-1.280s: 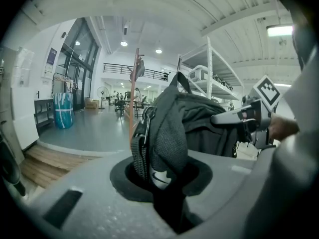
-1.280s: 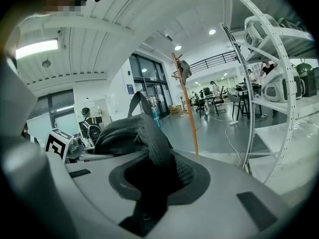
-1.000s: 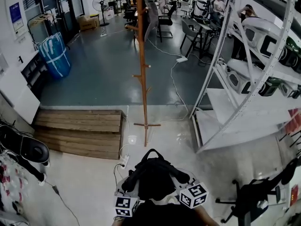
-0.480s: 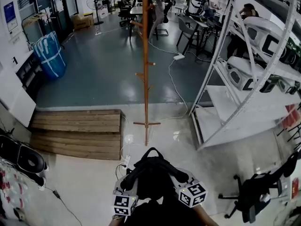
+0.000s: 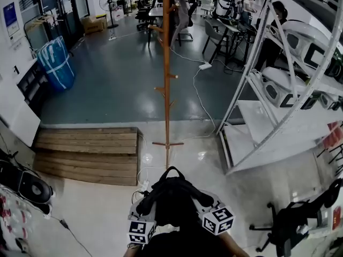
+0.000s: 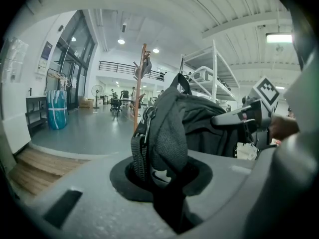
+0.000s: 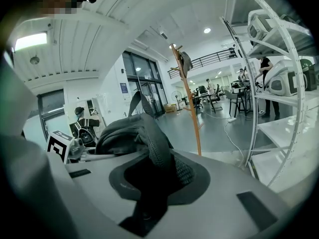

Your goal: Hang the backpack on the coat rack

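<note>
Head view, floor: pale glossy floor nearby, grey-blue beyond; open workshop hall.
Shelving: white metal rack at right.
Platform: low wooden platform at left.
Coat rack: coat rack upright, straight ahead.
In the way: power strip and its cable lie near the rack's foot.
Backpack: black backpack held off the floor between both grippers — top loop towards the coat rack, long axis running from the person to it.
Grip: left gripper and right gripper each clamped on a backpack strap.

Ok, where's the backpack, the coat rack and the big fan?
backpack [image 5: 174,208]: head view, middle of its black body.
coat rack [image 5: 166,111]: head view, middle of its wooden pole.
fan [image 5: 109,1]: head view, its round head.
</note>
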Tool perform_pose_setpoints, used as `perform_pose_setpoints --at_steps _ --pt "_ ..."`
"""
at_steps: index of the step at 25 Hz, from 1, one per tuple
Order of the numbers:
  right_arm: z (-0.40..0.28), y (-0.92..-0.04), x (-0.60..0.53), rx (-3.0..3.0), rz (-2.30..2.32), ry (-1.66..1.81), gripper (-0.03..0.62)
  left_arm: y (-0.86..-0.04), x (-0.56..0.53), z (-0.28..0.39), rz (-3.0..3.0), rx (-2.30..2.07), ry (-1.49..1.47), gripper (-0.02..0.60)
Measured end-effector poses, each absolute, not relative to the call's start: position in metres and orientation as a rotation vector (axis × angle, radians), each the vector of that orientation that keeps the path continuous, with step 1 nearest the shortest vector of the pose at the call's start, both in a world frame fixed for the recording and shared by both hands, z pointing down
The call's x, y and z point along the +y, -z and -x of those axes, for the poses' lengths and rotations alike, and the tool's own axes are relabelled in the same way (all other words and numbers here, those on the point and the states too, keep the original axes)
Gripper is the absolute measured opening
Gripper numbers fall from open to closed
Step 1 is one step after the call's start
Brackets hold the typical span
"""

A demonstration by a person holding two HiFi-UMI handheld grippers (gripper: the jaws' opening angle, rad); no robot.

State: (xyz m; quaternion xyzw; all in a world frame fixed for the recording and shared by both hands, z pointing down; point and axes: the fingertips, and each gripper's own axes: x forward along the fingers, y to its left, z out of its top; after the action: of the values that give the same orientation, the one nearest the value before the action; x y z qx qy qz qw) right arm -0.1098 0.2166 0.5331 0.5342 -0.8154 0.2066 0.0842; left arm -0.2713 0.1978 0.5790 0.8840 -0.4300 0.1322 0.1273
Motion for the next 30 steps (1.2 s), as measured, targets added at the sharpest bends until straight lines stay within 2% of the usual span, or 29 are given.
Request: perform_pose_setpoints --at_steps 19,30 --pt "0.013 -0.531 0.041 -2.475 -1.545 -0.652 0.071 -0.578 0.037 0.175 -2.505 -1.294 -0.438 0.091" --pt "-0.036 -0.51 -0.066 -2.554 -1.424 -0.607 0.071 -0.551 -0.06 0.126 -2.458 -1.411 -0.41 0.091"
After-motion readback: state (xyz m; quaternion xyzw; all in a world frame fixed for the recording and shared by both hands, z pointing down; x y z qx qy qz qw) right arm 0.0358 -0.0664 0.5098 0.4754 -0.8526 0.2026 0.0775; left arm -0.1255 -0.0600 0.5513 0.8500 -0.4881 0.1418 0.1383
